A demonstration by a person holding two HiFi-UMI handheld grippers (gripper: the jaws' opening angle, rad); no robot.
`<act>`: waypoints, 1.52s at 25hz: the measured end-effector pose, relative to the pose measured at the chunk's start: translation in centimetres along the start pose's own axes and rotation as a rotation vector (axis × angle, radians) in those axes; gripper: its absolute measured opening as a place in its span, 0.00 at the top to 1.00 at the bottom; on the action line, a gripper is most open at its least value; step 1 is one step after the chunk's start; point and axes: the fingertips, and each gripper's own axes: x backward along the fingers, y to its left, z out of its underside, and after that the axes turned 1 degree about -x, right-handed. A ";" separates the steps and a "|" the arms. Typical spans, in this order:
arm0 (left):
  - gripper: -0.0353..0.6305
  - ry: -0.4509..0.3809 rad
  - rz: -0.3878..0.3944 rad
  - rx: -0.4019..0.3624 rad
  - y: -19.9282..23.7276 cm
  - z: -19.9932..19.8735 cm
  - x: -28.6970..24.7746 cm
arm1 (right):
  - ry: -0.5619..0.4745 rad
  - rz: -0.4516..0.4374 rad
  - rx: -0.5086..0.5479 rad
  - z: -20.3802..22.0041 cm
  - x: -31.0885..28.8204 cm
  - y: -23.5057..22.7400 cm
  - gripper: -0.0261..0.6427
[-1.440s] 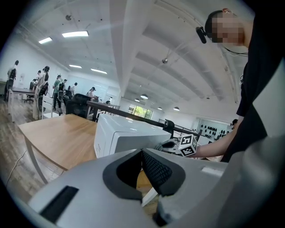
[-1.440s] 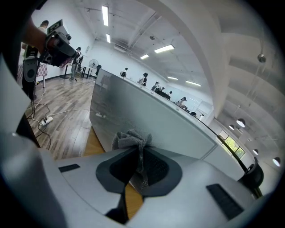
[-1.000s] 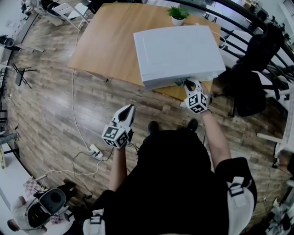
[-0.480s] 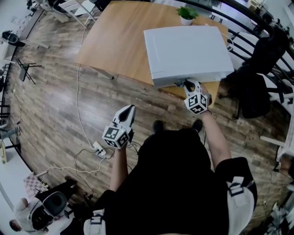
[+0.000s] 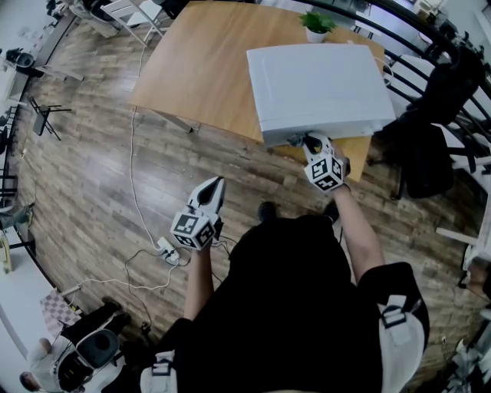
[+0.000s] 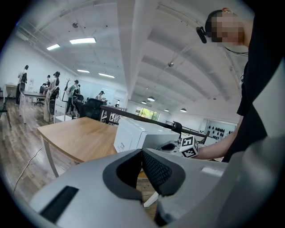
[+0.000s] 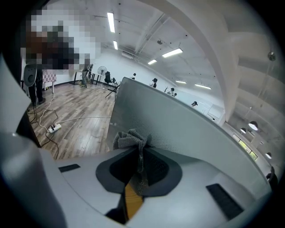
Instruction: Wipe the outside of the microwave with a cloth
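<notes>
The white microwave (image 5: 318,88) stands on the wooden worktop (image 5: 199,69), near its near right corner; its long axis runs left to right across the head view, slightly slanted, with one long side face turned toward the person; a small potted plant (image 5: 317,23) stands just behind it. The right tongs (image 5: 308,143) are pressed together on a grey cloth (image 7: 132,139), which bunches out above the tips and touches the microwave's near face, close to that face's lower edge. The left tongs (image 5: 215,184) are closed with nothing between them; they hang over the wooden floor (image 5: 84,176), well apart from the microwave and to the left of the person's body, tips pointing toward the worktop. From the left gripper view the microwave shows end-on beyond the worktop's edge, with the right tongs' marker cube (image 6: 188,146) just beside it. A white power strip (image 5: 167,250) and its cables lie on the floor below the left tongs.
</notes>
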 end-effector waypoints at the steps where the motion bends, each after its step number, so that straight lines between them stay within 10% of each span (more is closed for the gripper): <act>1: 0.94 0.000 -0.001 0.000 0.1 0.0 0.2 | -0.001 -0.004 0.001 -0.2 -0.1 0.3 0.91; 38: 0.94 0.059 0.002 -0.030 3.7 0.3 3.2 | -0.071 -0.097 0.050 -6.0 -4.9 7.9 0.91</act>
